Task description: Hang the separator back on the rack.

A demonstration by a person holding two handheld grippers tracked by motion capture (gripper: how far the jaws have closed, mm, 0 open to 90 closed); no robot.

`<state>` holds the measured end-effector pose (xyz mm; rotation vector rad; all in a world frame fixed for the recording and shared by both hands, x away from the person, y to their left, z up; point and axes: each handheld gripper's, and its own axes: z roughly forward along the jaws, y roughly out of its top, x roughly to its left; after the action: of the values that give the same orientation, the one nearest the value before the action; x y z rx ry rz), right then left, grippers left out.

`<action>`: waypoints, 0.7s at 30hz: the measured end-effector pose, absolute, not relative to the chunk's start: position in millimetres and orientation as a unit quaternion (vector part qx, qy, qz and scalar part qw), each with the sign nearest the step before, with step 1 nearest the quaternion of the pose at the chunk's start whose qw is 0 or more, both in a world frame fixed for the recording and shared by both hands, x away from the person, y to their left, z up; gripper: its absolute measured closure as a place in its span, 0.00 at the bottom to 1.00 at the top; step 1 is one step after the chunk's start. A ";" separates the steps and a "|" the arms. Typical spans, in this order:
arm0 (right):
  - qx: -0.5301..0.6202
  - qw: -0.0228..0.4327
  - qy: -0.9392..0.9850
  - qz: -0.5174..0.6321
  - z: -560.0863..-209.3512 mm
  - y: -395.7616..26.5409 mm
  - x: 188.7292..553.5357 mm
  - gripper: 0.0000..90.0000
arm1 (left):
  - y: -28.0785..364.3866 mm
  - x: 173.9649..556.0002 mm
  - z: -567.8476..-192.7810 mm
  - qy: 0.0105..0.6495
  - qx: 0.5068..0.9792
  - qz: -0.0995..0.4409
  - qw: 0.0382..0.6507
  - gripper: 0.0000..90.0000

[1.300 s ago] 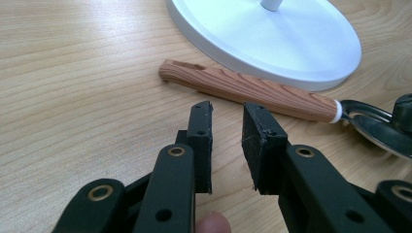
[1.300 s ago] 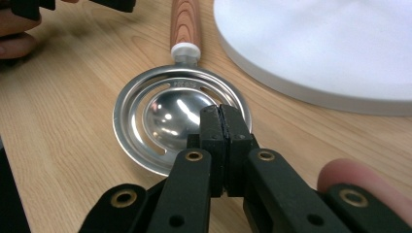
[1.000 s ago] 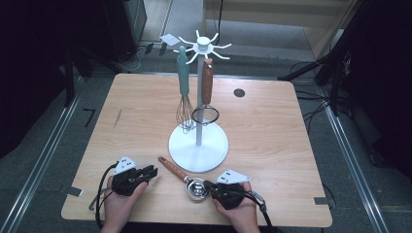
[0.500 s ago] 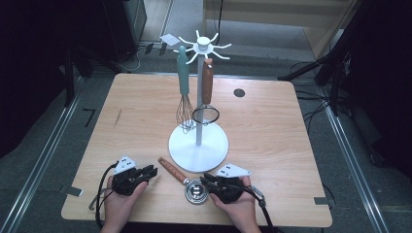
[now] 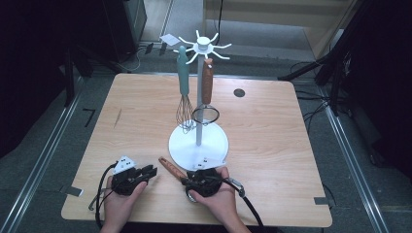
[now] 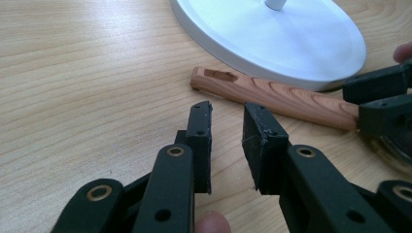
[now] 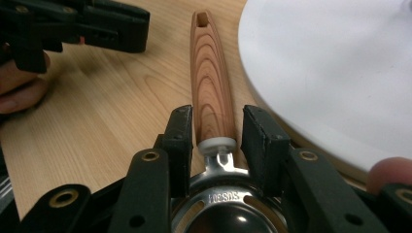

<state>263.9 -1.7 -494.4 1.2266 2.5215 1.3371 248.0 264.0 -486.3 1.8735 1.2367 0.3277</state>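
- My right tool (image 7: pixel 214 141) has just been loosening; its pads now flank the neck of the wooden-handled strainer (image 7: pixel 210 82) with a sliver of gap on each side, so it is released, not gripping.
- The strainer lies flat on the surface (image 5: pixel 272 126), handle running straight ahead of the right tool, metal bowl under its jaws (steel rim close to the camera).
- Just right of that tool sits the white stand base (image 5: pixel 198 145), beside the handle.
- My left tool (image 6: pixel 227 141) rests on the surface, jaws a little apart, nothing between them; the handle's holed end lies just ahead of it.
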 end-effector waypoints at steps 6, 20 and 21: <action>0.362 0.035 0.833 0.418 -496.8 0.2 259.5 0.78 | 264.0 247.6 -486.0 0.494 0.747 0.133 0.423 0.82; 0.308 0.031 0.849 0.429 -500.5 -30.2 239.2 0.77 | 253.2 248.8 -488.8 0.486 0.761 0.137 0.407 0.91; 0.313 0.030 0.847 0.429 -500.4 -32.1 238.5 0.74 | 252.1 249.9 -489.6 0.488 0.761 0.138 0.405 0.91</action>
<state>238.5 -32.1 -500.4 0.9640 2.6109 1.3234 249.9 252.1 -489.6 1.9210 1.2311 0.3490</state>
